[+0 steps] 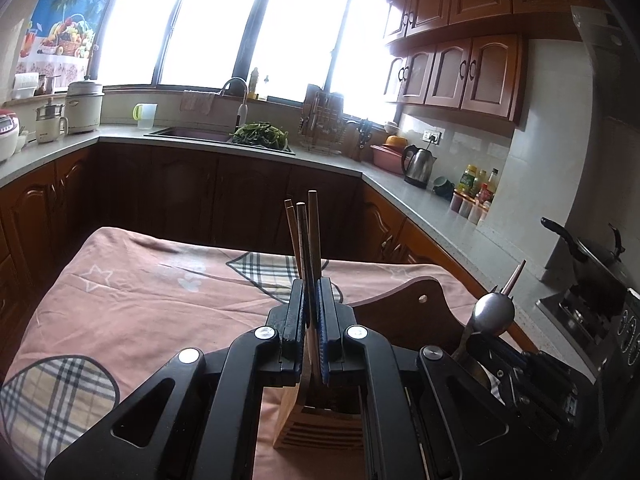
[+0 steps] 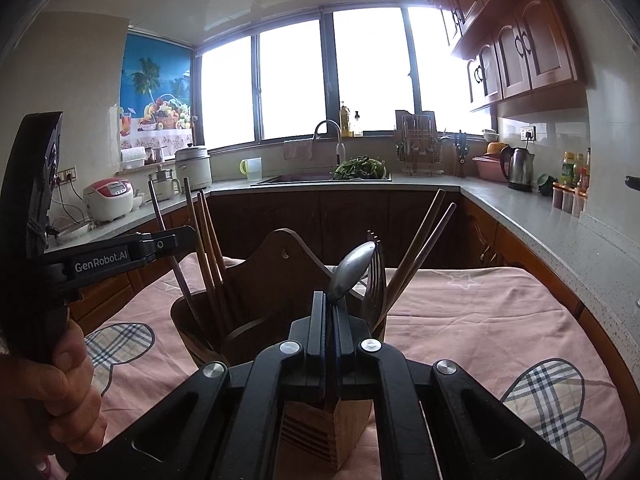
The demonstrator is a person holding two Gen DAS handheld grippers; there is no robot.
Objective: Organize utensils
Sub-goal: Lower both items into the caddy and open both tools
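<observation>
A wooden utensil holder (image 2: 276,280) stands on the pink cloth; its slatted front shows below my left gripper (image 1: 320,428). My left gripper (image 1: 311,292) is shut on a bundle of chopsticks (image 1: 306,232), held upright in the holder's left compartment; the same chopsticks show in the right wrist view (image 2: 208,240). My right gripper (image 2: 330,304) is shut on a metal spoon (image 2: 352,270), bowl up, over the holder's right compartment. A fork (image 2: 376,276) and two chopsticks (image 2: 424,240) stand there. The spoon and right gripper also show in the left wrist view (image 1: 492,314).
The table carries a pink cloth (image 1: 160,292) with plaid patches. Counters wrap around behind, with a sink and greens (image 2: 360,168), a kettle (image 2: 518,168), bottles (image 2: 572,176), a rice cooker (image 2: 108,198). A stove with a pan (image 1: 592,256) is at the right.
</observation>
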